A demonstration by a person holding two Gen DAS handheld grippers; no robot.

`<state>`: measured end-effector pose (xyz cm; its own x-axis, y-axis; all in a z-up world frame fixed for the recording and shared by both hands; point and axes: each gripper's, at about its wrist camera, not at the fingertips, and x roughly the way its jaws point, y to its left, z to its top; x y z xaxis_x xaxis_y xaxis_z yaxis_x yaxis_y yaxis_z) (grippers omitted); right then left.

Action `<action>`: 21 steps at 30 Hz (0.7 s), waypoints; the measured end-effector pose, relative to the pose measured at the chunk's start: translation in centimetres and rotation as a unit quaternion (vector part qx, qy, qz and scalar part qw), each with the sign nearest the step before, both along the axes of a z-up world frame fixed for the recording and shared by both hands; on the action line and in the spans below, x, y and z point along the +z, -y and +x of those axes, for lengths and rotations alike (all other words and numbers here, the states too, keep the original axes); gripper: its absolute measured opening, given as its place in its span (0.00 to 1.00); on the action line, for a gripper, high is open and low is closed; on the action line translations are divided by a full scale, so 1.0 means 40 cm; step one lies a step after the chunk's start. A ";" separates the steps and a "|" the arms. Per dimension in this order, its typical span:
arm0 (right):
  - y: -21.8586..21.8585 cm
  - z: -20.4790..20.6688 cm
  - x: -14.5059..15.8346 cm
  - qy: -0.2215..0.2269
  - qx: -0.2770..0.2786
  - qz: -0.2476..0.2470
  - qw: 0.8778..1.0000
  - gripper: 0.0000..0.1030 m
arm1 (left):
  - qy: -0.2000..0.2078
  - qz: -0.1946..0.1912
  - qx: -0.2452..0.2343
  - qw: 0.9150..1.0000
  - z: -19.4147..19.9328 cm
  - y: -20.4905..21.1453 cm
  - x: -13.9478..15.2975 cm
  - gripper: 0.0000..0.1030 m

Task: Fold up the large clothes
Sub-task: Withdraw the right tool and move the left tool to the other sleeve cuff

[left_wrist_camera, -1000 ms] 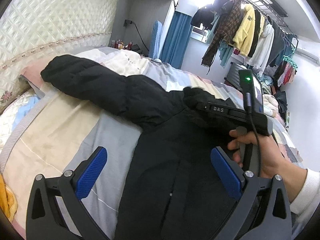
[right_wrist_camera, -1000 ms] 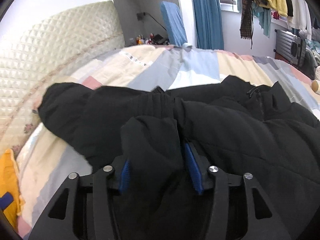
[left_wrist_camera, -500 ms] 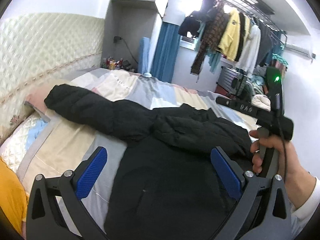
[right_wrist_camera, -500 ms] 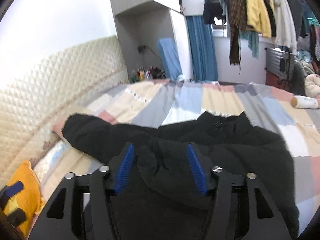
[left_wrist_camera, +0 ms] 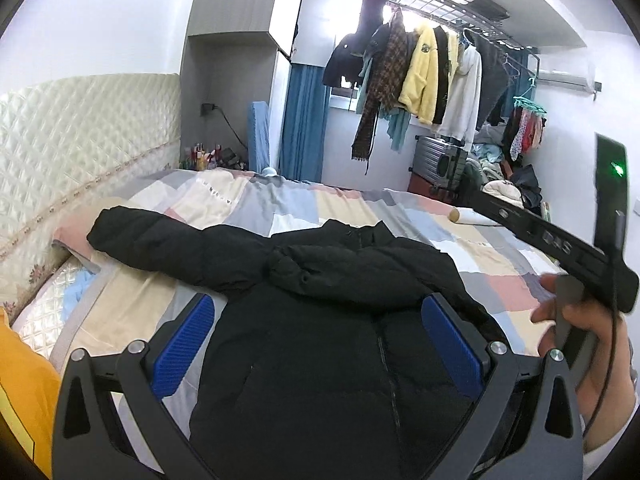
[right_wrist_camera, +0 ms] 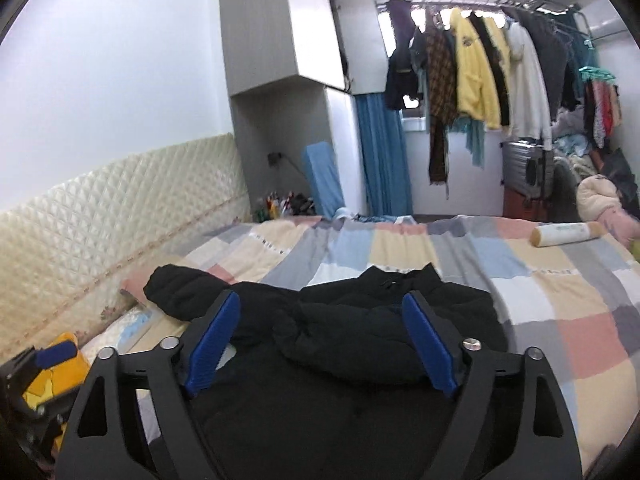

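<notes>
**Black jacket spread on the patchwork bed, both grippers raised and empty**

On the patchwork bed cover (right_wrist_camera: pixel 400 252) lies a black padded jacket (left_wrist_camera: pixel 320 360), and the padded headboard (left_wrist_camera: pixel 80 140) serves as the landmark for the rest. The jacket's body runs lengthwise away from both cameras, its collar (right_wrist_camera: pixel 396 276) at the far end and its hem nearest the grippers, so its long axis lies roughly alongside the headboard. One sleeve (left_wrist_camera: pixel 160 240) stretches straight out from the shoulder toward the headboard, its cuff just short of it over a pink patch. The other sleeve (left_wrist_camera: pixel 360 276) is folded back across the chest, lying crosswise on the body and pointing toward the headboard side.

The left gripper (left_wrist_camera: pixel 320 350) hangs above the lower half of the jacket with its blue pads (left_wrist_camera: pixel 184 350) spread wide, nothing between them; the garment fills the gap below. The right gripper (right_wrist_camera: pixel 322 344) hovers likewise over the jacket, its pads (right_wrist_camera: pixel 430 346) also set well apart and framing the folded sleeve without touching it. In the left wrist view the right hand (left_wrist_camera: pixel 580 344) shows on the side away from the headboard, wrapped around its gripper's handle.

Farther from the headboard, a pale roll (right_wrist_camera: pixel 566 234) rests on the bed cover. Beyond the bed's far end, hanging clothes (right_wrist_camera: pixel 476 68) crowd a rail.
</notes>
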<state>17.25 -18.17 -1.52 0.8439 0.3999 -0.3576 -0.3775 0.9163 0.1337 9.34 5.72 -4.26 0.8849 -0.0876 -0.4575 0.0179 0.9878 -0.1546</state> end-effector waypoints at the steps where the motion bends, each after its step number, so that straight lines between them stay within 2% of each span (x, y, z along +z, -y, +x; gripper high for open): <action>1: 0.008 -0.014 -0.004 0.000 0.000 -0.001 1.000 0.87 | 0.001 0.000 -0.001 1.000 -0.005 0.004 -0.001 1.00; 6: 0.051 -0.095 -0.033 0.000 -0.012 0.004 1.000 0.93 | 0.005 0.000 -0.004 1.000 -0.028 0.033 -0.003 1.00; 8: 0.063 -0.122 -0.040 0.005 -0.013 0.007 1.000 1.00 | 0.009 -0.002 -0.006 1.000 -0.036 0.042 -0.004 1.00; 21: 0.126 -0.233 -0.124 -0.001 -0.022 -0.007 1.000 1.00 | 0.000 -0.024 0.016 1.000 -0.054 0.067 -0.093 1.00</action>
